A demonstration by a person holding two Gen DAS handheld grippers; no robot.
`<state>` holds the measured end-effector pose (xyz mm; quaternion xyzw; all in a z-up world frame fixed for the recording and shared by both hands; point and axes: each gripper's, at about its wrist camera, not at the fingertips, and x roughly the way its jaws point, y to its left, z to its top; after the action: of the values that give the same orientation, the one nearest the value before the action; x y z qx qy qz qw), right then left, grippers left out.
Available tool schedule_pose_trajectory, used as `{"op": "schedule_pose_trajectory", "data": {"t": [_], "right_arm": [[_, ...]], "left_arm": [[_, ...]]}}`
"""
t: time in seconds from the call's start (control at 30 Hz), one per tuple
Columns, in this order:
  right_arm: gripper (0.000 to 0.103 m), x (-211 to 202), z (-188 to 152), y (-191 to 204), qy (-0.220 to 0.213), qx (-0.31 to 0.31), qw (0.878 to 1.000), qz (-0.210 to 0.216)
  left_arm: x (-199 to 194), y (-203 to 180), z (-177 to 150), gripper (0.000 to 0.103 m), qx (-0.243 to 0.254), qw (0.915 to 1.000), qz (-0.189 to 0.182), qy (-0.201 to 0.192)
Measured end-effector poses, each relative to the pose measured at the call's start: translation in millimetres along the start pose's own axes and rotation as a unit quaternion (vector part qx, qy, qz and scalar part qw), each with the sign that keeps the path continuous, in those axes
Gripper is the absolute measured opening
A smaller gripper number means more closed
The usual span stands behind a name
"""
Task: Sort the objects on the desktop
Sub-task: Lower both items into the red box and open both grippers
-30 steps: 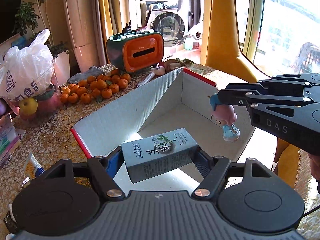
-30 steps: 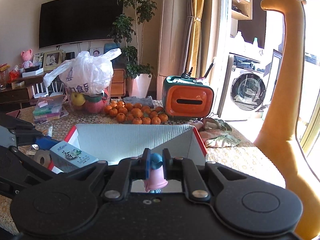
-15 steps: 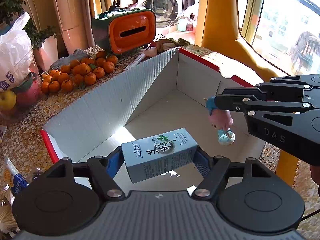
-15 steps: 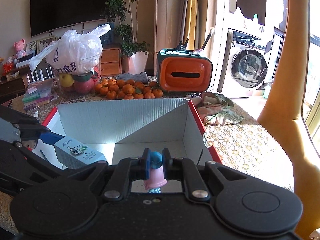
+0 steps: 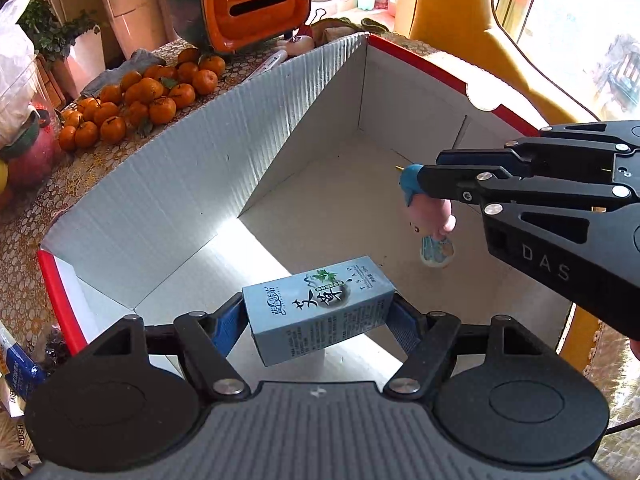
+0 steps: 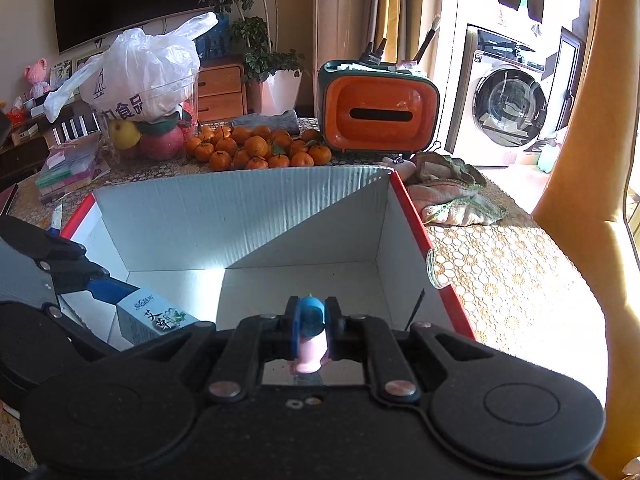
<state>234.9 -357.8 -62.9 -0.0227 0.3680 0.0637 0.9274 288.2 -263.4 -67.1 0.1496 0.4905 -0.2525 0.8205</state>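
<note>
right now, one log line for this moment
left hand-held gripper: shut on blue carton | right hand-held gripper: shut on pink figurine | both over open box

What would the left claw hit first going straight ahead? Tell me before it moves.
Probably the floor of the cardboard box. The left claw, shut on the blue carton, points down into it, and nothing lies between. Depth is unclear; the right claw is off to the side.

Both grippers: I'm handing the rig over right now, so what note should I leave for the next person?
Left gripper: shut on the pale blue carton, held over the cardboard box.
Right gripper: shut on the pink and blue figurine, also above the box floor.
Done: both items picked and brought over the box.
Left: lower and release each; the box floor looks bare.
</note>
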Motion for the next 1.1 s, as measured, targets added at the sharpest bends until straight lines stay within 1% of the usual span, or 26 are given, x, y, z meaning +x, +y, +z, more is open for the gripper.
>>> {"op": "schedule_pose_trajectory", "data": {"t": [0.13,0.33,0.5,0.63,0.67,0.73,0.77,0.8,0.83,0.87,0.9,0.93,1.03,1.1], "right_arm": [[0.011,9.0,3.0,1.2,0.011,-0.007,1.0,-0.003],[0.011,21.8,12.0,-0.1,0.037,-0.01,0.999,-0.004],[0.011,32.4,17.5,1.9,0.063,-0.019,0.998,-0.009],[0.011,36.7,19.1,0.8,0.072,-0.009,0.997,-0.006],[0.012,37.3,18.8,1.0,0.073,-0.008,0.997,-0.006],[0.017,38.2,17.9,0.9,0.078,-0.004,0.997,-0.001],[0.023,38.7,17.2,0.7,0.081,-0.002,0.997,0.0],[0.026,39.1,16.3,0.5,0.083,-0.001,0.997,0.001],[0.032,38.9,15.5,0.3,0.082,0.001,0.997,0.001],[0.045,37.6,15.1,-0.3,0.08,0.002,0.997,0.002],[0.053,35.8,14.9,-1.1,0.078,0.005,0.997,0.003],[0.063,33.9,14.9,-1.6,0.075,0.007,0.997,0.004],[0.064,30.3,15.4,-1.2,0.071,0.004,0.997,0.002],[0.064,27.6,15.6,-1.2,0.072,0.007,0.997,0.007]], "left_arm": [[8.3,-1.6,4.6,0.075,0.006,0.9998,0.001,0.016],[20.3,-4.4,13.4,0.075,0.014,0.9985,-0.002,0.053],[32.5,-4.7,13.1,0.075,0.017,0.9965,0.002,0.082],[36.3,-4.0,12.8,0.075,0.017,0.9953,0.001,0.095],[37.1,-4.1,12.8,0.075,0.017,0.9951,0.001,0.098],[39.5,-4.0,13.0,0.075,0.017,0.9943,0.002,0.105],[40.7,-4.1,13.2,0.075,0.017,0.9938,0.002,0.11],[41.9,-4.0,13.0,0.075,0.017,0.9933,0.002,0.114],[42.5,-3.7,12.7,0.075,0.016,0.9931,0.002,0.116],[42.5,-3.5,12.3,0.076,0.016,0.9931,0.001,0.116],[42.0,-3.2,12.0,0.076,0.015,0.9932,0.001,0.115],[41.1,-2.7,11.8,0.077,0.014,0.9935,0.0,0.113],[37.8,0.4,11.8,0.081,0.002,0.9941,-0.003,0.108],[35.0,2.3,11.5,0.081,-0.007,0.9944,-0.006,0.105]]}}
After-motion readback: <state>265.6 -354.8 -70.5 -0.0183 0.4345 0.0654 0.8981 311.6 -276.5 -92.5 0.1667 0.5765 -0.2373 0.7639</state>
